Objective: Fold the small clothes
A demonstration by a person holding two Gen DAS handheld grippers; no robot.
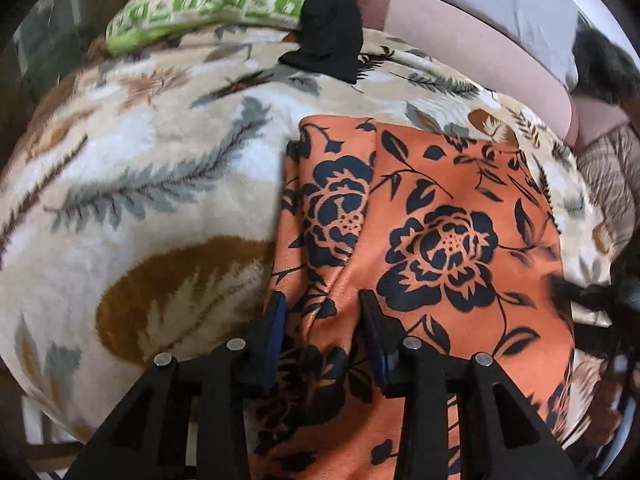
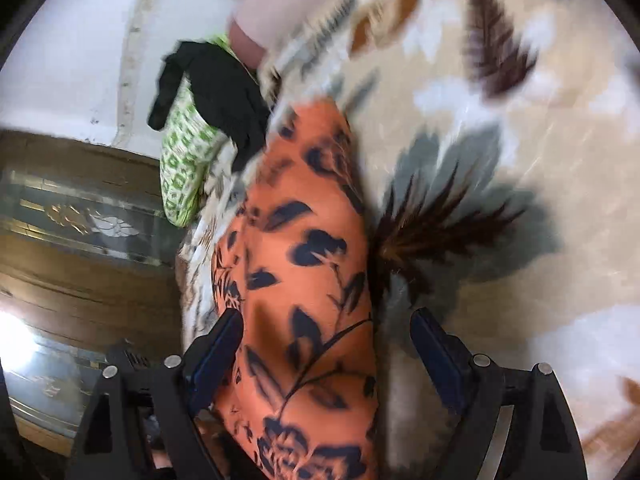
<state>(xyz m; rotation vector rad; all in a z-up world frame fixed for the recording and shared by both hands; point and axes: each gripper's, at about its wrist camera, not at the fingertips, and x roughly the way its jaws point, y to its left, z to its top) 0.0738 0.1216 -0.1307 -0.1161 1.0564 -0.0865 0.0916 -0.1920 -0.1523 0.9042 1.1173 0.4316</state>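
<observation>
Left tool (image 1: 324, 312) sits low over the near-left edge of the orange floral garment (image 1: 440, 216), jaws narrowly parted with a raised ridge of the fabric between them; pads look close to the cloth but a firm pinch isn't clear. Right tool (image 2: 326, 332) has jaws wider apart, straddling the garment's edge, cloth between the fingers, not clamped as far as the blurred view shows. Garment lies mostly flat on the feather-print blanket (image 1: 152, 168) covering the bed, left side already doubled into a lengthwise pleat. A green patterned cloth (image 1: 208, 0) and a black garment (image 1: 332, 28) sit at the far edge, well apart from the work. Step in hand, by my read: getting a two-point grip on the near edge for the next fold. Next move calls for both tools closing on the fabric layers, then lifting together and carrying the edge across evenly; slippery-looking cloth could slide out or bunch.
</observation>
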